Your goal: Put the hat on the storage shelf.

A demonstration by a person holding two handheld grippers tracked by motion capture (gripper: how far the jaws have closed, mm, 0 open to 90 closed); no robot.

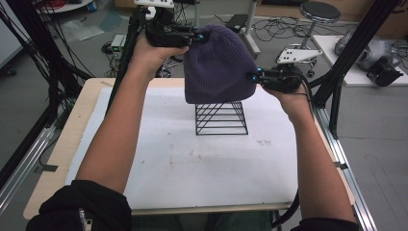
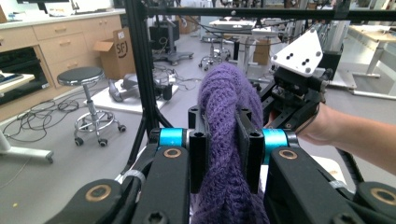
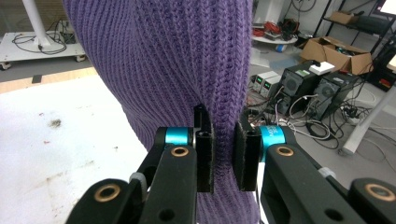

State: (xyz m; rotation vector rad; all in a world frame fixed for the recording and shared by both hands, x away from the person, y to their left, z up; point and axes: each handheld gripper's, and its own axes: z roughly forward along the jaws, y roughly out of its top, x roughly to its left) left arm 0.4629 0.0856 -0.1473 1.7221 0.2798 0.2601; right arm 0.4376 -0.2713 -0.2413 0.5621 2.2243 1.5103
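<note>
My forearms came in low over the white table top (image 1: pixel 159 163), and beyond them both grippers had hold of the purple knit beanie (image 1: pixel 219 65). My right gripper (image 1: pixel 254 76) was clamped on a fold of knit at the hat's right side, near the brim; its own view showed the jaws pressed on a pinch of the ribbed fabric (image 3: pixel 224 154). My left gripper (image 1: pixel 198 37) was higher, closed on a thick bunch of wool near the crown (image 2: pixel 225 140). The beanie hung between the two, draped over the top of the black wire stand (image 1: pixel 221 118), which stood on the table's far half; the brim covered the stand's upper part.

I judged the step to be moving the hat on or off that stand. To do it well I needed both pinches held firm, both hands travelling together and straight up or down, so the knit would not snag the wire corners or tip the light frame. Beyond lay the lab floor, with a stool (image 1: pixel 320 12) and loose cables.
</note>
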